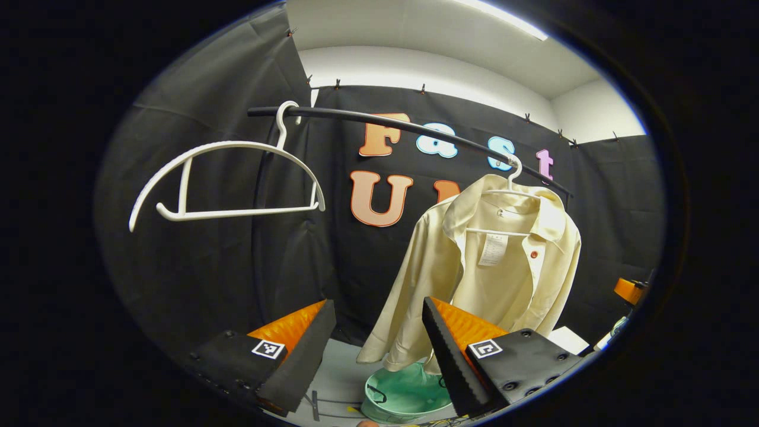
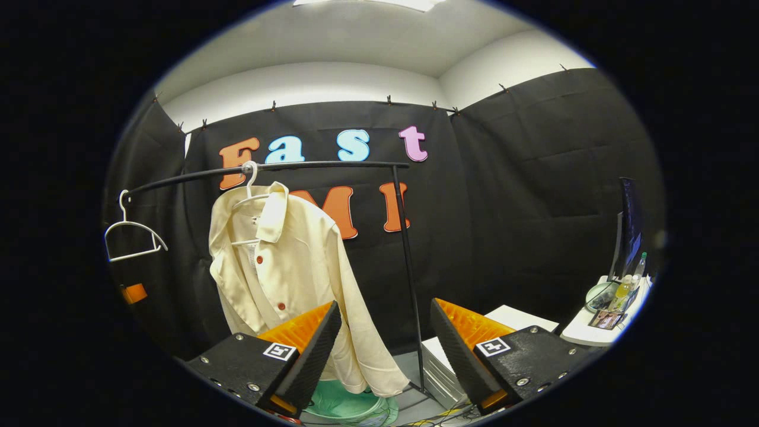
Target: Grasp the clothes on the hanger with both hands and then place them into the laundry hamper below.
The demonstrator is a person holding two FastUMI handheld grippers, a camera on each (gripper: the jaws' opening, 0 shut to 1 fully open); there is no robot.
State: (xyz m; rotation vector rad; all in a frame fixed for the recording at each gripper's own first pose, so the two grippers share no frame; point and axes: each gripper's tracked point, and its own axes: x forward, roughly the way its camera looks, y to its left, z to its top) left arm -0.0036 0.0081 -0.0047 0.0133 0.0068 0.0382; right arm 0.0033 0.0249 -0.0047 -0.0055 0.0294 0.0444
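Note:
A cream shirt [image 1: 498, 267] hangs on a white hanger [image 1: 513, 178] from a black rail [image 1: 415, 127], right of centre in the left gripper view. In the right gripper view the same shirt [image 2: 284, 261] hangs left of centre. Under it on the floor sits a pale green laundry hamper [image 1: 409, 394], also seen as the hamper [image 2: 347, 406]. My left gripper [image 1: 379, 323] is open, short of the shirt and to its left. My right gripper [image 2: 385, 326] is open too, with the shirt's sleeve hem behind its left finger. Neither touches the cloth.
An empty white hanger [image 1: 228, 178] hangs at the rail's left end, also seen as the hanger [image 2: 133, 231]. The rail's upright post [image 2: 409, 273] stands right of the shirt. A white box [image 2: 445, 362] lies by the post; a side table [image 2: 599, 323] with bottles and a monitor [image 2: 628, 237] is at right.

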